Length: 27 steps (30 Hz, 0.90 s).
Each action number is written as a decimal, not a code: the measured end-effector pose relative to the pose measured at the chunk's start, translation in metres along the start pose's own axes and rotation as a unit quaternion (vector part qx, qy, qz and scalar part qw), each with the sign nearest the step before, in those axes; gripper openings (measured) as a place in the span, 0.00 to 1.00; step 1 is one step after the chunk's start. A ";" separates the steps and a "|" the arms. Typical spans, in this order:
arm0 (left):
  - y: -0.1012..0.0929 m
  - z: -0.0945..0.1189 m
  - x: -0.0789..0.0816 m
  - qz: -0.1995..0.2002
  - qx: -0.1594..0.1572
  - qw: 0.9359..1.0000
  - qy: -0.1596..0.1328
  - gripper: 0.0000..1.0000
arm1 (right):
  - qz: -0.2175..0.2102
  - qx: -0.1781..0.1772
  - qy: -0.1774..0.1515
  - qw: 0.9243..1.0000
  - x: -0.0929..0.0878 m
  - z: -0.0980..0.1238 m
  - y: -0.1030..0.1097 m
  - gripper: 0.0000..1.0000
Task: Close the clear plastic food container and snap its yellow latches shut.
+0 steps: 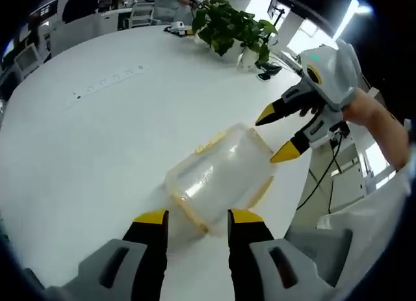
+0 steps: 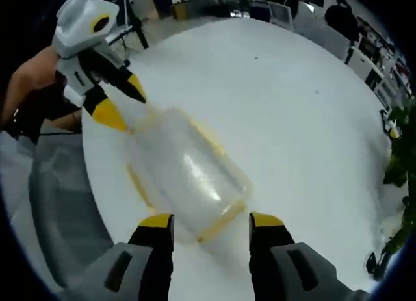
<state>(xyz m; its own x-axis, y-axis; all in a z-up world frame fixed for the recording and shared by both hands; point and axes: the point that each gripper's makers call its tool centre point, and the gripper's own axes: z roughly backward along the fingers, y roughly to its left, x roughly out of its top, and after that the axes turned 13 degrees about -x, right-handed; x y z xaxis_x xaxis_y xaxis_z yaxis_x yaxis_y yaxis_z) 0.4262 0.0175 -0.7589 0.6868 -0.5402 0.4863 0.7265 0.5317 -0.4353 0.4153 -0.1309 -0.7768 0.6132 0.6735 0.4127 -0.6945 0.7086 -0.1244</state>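
Observation:
A clear plastic food container with yellow trim lies on the white round table, near its edge. In the left gripper view, my left gripper stands open just short of the container's near end. The right gripper comes in from the right, open, with its yellow tips at the far end. In the right gripper view, the container stretches away from my open right gripper. The left gripper is open at the far end. Nothing is held. I cannot tell how the latches stand.
A potted green plant stands at the table's far side, and it also shows as the plant at the right. A row of sockets is set into the tabletop. The table edge runs close by the container. A person's hand holds the right gripper.

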 end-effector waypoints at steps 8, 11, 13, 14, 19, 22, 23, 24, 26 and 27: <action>-0.004 0.003 0.005 -0.053 0.000 0.998 0.026 0.35 | 0.039 0.007 -0.004 0.999 0.005 0.005 0.002 0.45; -0.006 0.002 0.005 -0.060 -0.005 0.998 0.031 0.35 | 0.044 0.010 -0.004 0.999 0.006 0.006 0.004 0.45; -0.006 0.001 0.005 -0.069 -0.005 0.997 0.037 0.35 | 0.052 0.013 -0.004 0.999 0.007 0.006 0.005 0.45; -0.007 0.001 0.005 -0.073 -0.005 0.997 0.039 0.35 | 0.054 0.013 -0.003 0.998 0.006 0.006 0.005 0.45; -0.009 -0.002 0.005 -0.104 -0.011 0.993 0.050 0.35 | 0.086 0.017 -0.001 0.996 0.005 0.007 0.009 0.45; -0.009 -0.004 0.004 -0.117 -0.012 0.991 0.056 0.35 | 0.098 0.018 0.001 0.995 0.005 0.006 0.009 0.44; -0.010 -0.005 0.004 -0.124 -0.013 0.990 0.059 0.35 | 0.101 0.020 0.001 0.995 0.005 0.006 0.010 0.43; -0.010 -0.005 0.004 -0.132 -0.014 0.989 0.063 0.35 | 0.105 0.022 0.002 0.994 0.005 0.006 0.010 0.43; -0.010 -0.005 0.003 -0.148 -0.010 0.986 0.071 0.35 | 0.112 0.022 0.000 0.994 0.007 0.006 0.011 0.43; -0.010 -0.006 0.003 -0.159 -0.009 0.985 0.073 0.35 | 0.113 0.022 0.000 0.993 0.007 0.006 0.010 0.43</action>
<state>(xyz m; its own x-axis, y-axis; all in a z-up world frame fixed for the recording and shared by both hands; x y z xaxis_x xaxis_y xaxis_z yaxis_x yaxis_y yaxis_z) 0.4213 0.0067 -0.7571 0.4196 -0.7665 0.4861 0.9046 0.3091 -0.2935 0.4102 -0.1199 -0.7697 0.4394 0.8143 0.3793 -0.8301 0.5295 -0.1750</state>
